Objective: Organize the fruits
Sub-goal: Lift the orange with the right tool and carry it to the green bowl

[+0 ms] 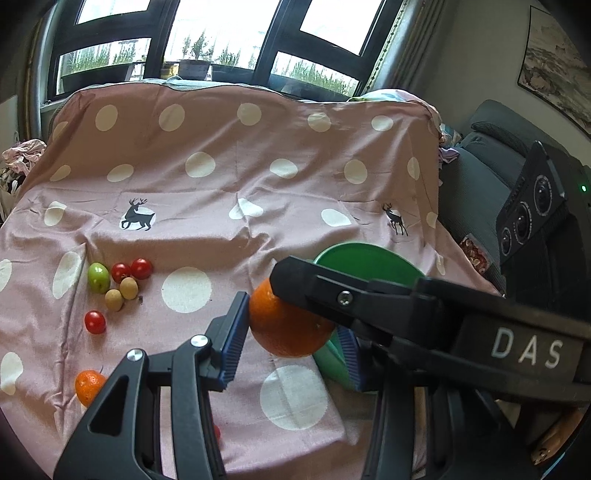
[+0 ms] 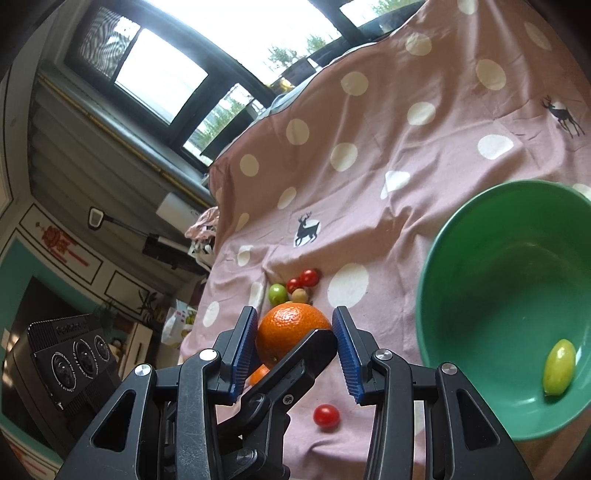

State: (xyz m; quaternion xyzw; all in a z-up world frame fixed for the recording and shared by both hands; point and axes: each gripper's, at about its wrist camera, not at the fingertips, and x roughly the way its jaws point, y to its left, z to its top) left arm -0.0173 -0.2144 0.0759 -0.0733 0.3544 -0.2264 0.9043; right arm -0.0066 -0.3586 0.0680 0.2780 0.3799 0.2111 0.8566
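A large orange (image 1: 288, 325) sits between the blue pads of my left gripper (image 1: 291, 343), which is closed around it above the pink spotted cloth (image 1: 221, 177). My right gripper's finger (image 1: 332, 291) crosses in front of it and touches it. In the right wrist view the same orange (image 2: 291, 328) lies between my right gripper's (image 2: 295, 347) pads, with the left gripper's black finger (image 2: 295, 365) across it. The green bowl (image 2: 480, 280) holds a yellow-green fruit (image 2: 559, 367). Cherry tomatoes (image 1: 131, 269), a green fruit (image 1: 99, 277), beige longans (image 1: 122, 293) and a small orange (image 1: 88, 386) lie on the cloth.
A lone cherry tomato (image 2: 326, 416) lies on the cloth near the bowl. A dark sofa (image 1: 476, 177) stands to the right of the table. Windows (image 1: 207, 33) are behind it. A black camera box (image 1: 532, 206) rides on the right gripper.
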